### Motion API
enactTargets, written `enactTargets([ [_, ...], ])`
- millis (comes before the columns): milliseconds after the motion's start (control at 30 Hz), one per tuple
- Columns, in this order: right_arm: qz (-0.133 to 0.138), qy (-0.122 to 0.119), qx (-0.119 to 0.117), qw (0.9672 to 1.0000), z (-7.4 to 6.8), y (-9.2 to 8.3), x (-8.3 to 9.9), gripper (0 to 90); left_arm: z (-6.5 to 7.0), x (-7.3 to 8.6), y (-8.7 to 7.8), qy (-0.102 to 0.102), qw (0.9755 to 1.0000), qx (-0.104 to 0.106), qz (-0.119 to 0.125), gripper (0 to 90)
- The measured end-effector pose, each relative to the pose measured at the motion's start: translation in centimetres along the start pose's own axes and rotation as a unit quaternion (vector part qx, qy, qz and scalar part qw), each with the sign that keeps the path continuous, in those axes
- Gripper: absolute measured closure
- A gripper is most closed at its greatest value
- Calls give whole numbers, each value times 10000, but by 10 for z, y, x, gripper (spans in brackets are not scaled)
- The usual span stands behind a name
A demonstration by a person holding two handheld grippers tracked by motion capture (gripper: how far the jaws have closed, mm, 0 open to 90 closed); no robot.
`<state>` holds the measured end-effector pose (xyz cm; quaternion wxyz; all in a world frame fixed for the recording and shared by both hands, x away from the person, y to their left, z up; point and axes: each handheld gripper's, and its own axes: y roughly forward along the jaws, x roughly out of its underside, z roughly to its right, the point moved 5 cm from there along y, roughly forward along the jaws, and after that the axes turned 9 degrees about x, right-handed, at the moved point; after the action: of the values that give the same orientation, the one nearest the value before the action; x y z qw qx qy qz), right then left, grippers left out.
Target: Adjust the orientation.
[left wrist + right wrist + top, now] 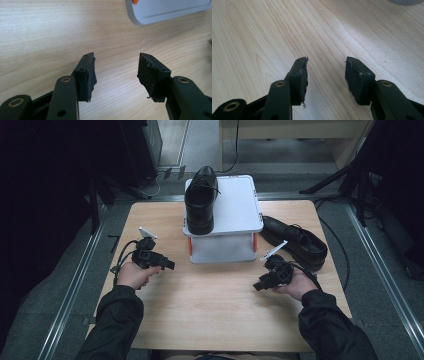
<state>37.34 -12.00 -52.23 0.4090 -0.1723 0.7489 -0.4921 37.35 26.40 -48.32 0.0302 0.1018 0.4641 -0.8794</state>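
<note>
1. Two black shoes: one (201, 200) stands on the left half of a white stand (235, 205) at the tabletop's (210, 310) far edge, the other (295, 242) lies on the tabletop just right of the stand, near the right edge
2. Two hand-held grippers: left hand-held gripper (170, 265) near the left edge, right hand-held gripper (257, 286) toward the right edge, just in front of the lying shoe
3. Both have jaws spread with nothing between them
4. The left gripper view adds the stand's rounded grey corner (150, 15) with an orange bit; the right gripper view gives bare wood grain under its pads (357, 80)
</note>
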Motion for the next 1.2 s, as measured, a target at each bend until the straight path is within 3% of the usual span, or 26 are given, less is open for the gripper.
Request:
enactTargets([
  [200, 144, 49, 4, 9999, 4, -8, 2, 533, 0, 7, 3, 8, 10000, 34, 15, 464],
  [333, 220, 92, 38, 9997, 9, -13, 3, 533, 2, 10, 4, 147, 9999, 3, -49, 461],
  [500, 376, 149, 114, 9991, 18, -28, -3, 538, 1, 10, 2, 192, 9998, 27, -32, 456],
  [900, 187, 102, 476, 9986, 43, -80, -32, 561, 0, 10, 2, 180, 9998, 59, 26, 450],
  [1200, 17, 202, 710, 9973, 68, -116, -36, 617, -1, 10, 3, 252, 9997, 63, -22, 451],
])
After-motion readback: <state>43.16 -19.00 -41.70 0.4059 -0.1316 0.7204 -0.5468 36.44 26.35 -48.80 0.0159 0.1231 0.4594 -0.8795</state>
